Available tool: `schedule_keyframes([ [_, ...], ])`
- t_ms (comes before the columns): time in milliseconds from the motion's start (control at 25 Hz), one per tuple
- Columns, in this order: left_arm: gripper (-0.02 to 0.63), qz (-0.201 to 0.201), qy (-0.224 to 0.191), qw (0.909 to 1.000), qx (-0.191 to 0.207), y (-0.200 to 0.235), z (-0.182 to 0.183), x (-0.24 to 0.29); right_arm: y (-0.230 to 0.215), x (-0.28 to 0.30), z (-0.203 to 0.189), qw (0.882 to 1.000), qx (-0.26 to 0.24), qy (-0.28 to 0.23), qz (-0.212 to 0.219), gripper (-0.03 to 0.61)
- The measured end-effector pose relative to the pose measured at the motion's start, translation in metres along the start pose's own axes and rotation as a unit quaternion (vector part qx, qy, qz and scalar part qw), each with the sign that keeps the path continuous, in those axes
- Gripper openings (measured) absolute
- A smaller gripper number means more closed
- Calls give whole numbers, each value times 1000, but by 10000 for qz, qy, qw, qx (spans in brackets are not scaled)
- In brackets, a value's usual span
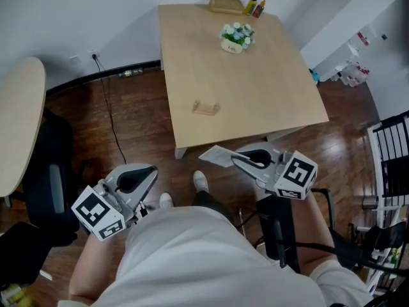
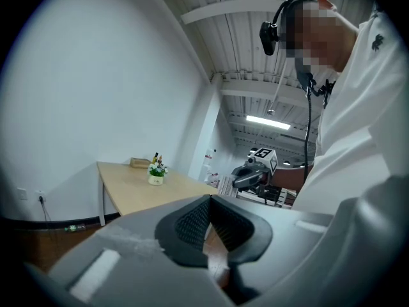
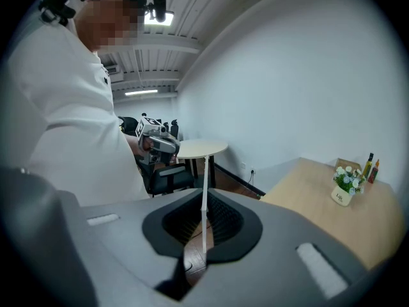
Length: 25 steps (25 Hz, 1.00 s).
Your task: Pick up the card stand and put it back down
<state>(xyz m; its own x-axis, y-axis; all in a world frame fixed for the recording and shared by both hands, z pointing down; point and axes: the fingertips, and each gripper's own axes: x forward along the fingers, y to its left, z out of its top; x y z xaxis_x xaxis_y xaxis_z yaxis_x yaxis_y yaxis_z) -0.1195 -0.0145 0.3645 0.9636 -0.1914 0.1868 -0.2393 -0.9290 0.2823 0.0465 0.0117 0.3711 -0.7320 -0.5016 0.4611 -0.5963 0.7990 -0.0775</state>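
Your right gripper (image 1: 238, 160) is clamped on a white card (image 1: 216, 154); left gripper (image 1: 151, 173) closed, empty. Open left before reaching the card stand (image 1: 206, 108).

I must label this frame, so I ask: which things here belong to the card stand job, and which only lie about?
Job: card stand on the wooden table; right tongs, shut on a white card; left tongs, shut, empty.

Lying about: flower pot; wooden box; two bottles; round table; black chair.
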Motion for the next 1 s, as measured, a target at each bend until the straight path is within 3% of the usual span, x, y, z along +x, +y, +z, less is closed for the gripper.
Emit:
schedule_keyframes([
  [640, 3, 978, -237, 9948, -131, 29, 25, 40, -146, 23, 9, 9987, -382, 82, 322, 20],
  [1000, 3, 1420, -244, 9889, -359, 42, 24, 61, -205, 57, -2, 9968, -466, 192, 628, 20],
])
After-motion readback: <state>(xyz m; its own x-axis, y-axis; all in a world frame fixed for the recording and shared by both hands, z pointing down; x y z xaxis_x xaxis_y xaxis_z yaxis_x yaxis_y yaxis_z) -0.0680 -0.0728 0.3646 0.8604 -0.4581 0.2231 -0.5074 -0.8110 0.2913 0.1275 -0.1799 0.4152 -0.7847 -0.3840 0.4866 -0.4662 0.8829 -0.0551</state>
